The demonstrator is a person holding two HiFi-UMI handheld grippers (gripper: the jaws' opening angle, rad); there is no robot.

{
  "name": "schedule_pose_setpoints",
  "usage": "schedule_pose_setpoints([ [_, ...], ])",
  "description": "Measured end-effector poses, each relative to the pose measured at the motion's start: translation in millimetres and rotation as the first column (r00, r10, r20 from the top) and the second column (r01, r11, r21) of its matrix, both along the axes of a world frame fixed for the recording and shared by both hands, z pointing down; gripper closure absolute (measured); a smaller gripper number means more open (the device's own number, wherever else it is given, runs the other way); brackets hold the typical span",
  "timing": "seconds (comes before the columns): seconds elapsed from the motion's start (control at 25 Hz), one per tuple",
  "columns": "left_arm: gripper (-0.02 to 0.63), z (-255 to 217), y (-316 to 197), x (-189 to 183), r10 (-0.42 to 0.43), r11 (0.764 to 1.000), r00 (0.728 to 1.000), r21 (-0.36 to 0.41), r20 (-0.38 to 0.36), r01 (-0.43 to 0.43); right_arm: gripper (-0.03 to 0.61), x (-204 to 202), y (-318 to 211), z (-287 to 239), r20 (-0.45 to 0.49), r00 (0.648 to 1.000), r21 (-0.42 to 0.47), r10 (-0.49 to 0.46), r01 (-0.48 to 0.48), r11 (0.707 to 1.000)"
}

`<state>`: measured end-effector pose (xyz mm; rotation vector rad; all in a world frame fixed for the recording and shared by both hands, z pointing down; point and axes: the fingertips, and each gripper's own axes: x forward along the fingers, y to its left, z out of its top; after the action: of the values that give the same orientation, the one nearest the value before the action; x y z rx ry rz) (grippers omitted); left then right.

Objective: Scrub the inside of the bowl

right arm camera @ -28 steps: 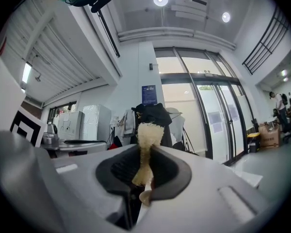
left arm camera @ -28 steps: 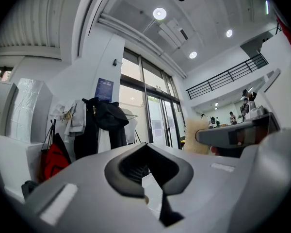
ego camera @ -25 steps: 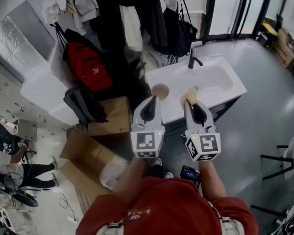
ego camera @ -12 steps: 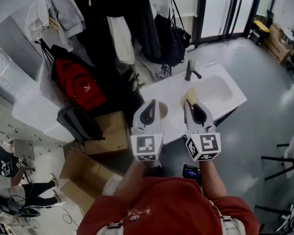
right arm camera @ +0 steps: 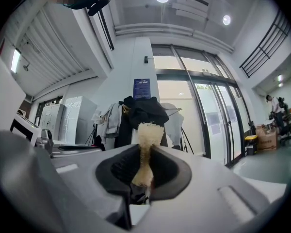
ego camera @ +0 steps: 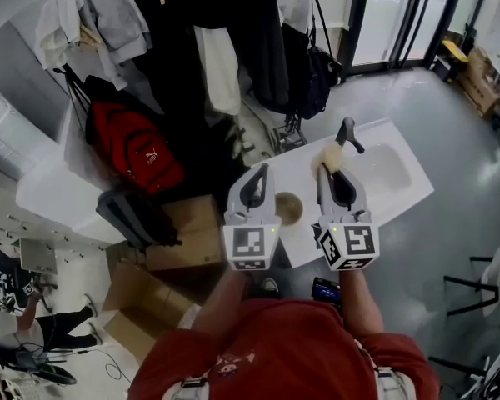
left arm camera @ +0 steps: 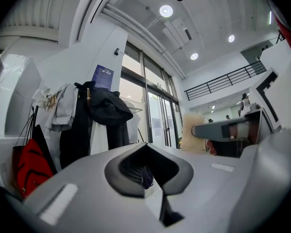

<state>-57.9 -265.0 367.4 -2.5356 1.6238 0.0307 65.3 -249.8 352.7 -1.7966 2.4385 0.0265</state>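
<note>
Up at the top of the head view hang lots of coats (ego camera: 225,23), some dark and some light. Below them, at the left, a red bag (ego camera: 137,144) leans by a white wall. Brown boxes (ego camera: 183,227) sit on the floor under it.

A white counter (ego camera: 293,173) with a sink in it fills the middle right of the frame. A dark tap (ego camera: 347,133) stands at the far edge of the sink.

At the bottom is the person's red shirt (ego camera: 275,348). Both arms reach out over the near end of the counter, and each hand holds a gray gripper.

At the lower middle, the left gripper (ego camera: 259,172) has its two fingers pressed tight together. In the left gripper view (left arm camera: 146,174) nothing big sits between them. It is not holding the bowl.

Just right of the middle, the right gripper (ego camera: 327,170) pinches a pale yellow sponge (ego camera: 325,155). In the right gripper view (right arm camera: 144,166) the sponge (right arm camera: 145,140) is squeezed thin between the fingers and puffs out past their tips.

The small tan bowl (ego camera: 288,207) sits open side up on the counter. It is left of the sink, in the gap between the two grippers. The sponge is above the bowl in the frame and not inside it.
</note>
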Motion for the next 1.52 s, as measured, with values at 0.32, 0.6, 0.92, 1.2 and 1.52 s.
schedule_pose_setpoints([
  [0.32, 0.607, 23.0, -35.9, -7.5, 0.028, 0.998, 1.0, -0.055, 0.013, -0.028, 0.526, -5.8, -33.8, 6.6, 0.0, 1.0, -0.019, 0.021, -0.021, 1.0],
  [0.6, 0.607, 32.1, -45.8, 4.8, 0.022, 0.997, 1.0, -0.08, 0.018, -0.021, 0.526, 4.6, -46.6, 8.1, -0.007, 1.0, -0.023, -0.003, 0.003, 1.0],
  [0.92, 0.607, 53.7, -45.0, 17.7, -0.013, 0.992, 0.999, -0.123, 0.046, 0.019, 0.526, 17.9, -50.1, 10.4, -0.013, 0.999, -0.027, -0.044, 0.044, 0.999],
  [1.2, 0.577, 110.4, -40.3, 24.6, -0.028, 0.968, 0.994, -0.245, 0.108, 0.054, 0.526, 24.8, -48.7, 20.0, -0.003, 0.998, -0.047, -0.055, 0.055, 0.997],
  [1.52, 0.498, 174.6, -39.2, 10.9, -0.06, 0.912, 0.992, -0.398, 0.114, 0.101, 0.526, 26.6, -45.6, 30.8, -0.005, 0.998, -0.061, -0.062, 0.062, 0.996],
])
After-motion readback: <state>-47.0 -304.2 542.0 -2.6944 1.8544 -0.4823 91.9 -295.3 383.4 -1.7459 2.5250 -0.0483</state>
